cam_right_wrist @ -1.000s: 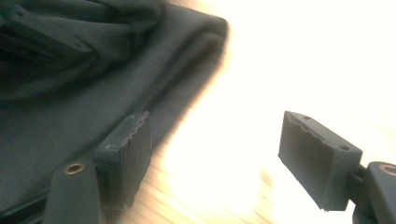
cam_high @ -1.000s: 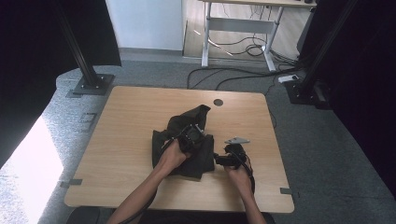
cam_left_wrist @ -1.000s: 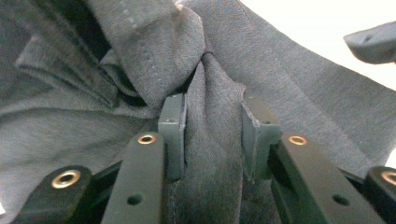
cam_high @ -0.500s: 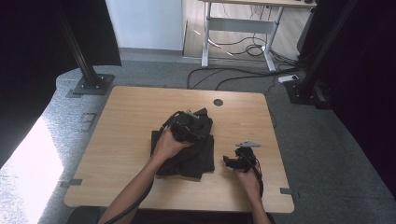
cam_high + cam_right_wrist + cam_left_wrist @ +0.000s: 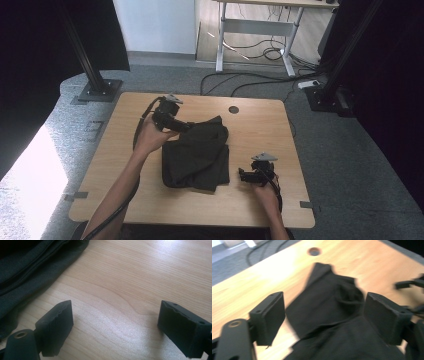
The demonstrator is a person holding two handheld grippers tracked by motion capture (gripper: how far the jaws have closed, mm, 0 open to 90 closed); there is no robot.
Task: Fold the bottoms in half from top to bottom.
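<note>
A black cloth (image 5: 197,156) lies loosely folded in the middle of the wooden table (image 5: 125,145). My left gripper (image 5: 184,126) is held above the cloth's far left corner, tipped down toward it. Its jaws have just been opening and now stand wide; the cloth (image 5: 329,307) lies below the left gripper (image 5: 324,312), untouched by the pads. My right gripper (image 5: 243,175) sits low on the table just right of the cloth, pointing at its edge. Its jaws have also just been opening, with bare wood between them (image 5: 115,315) and the cloth's hem (image 5: 30,265) at upper left.
A round cable hole (image 5: 233,109) sits in the tabletop beyond the cloth. Bare wood lies left and right of the cloth. Black stand bases (image 5: 97,91) rest on the floor by the far corners, and cables (image 5: 260,75) run across the floor behind the table.
My left hand has lifted off the cloth and drawn back toward the far left, its jaws letting go of the fabric. The right gripper has stayed beside the cloth's right edge.
</note>
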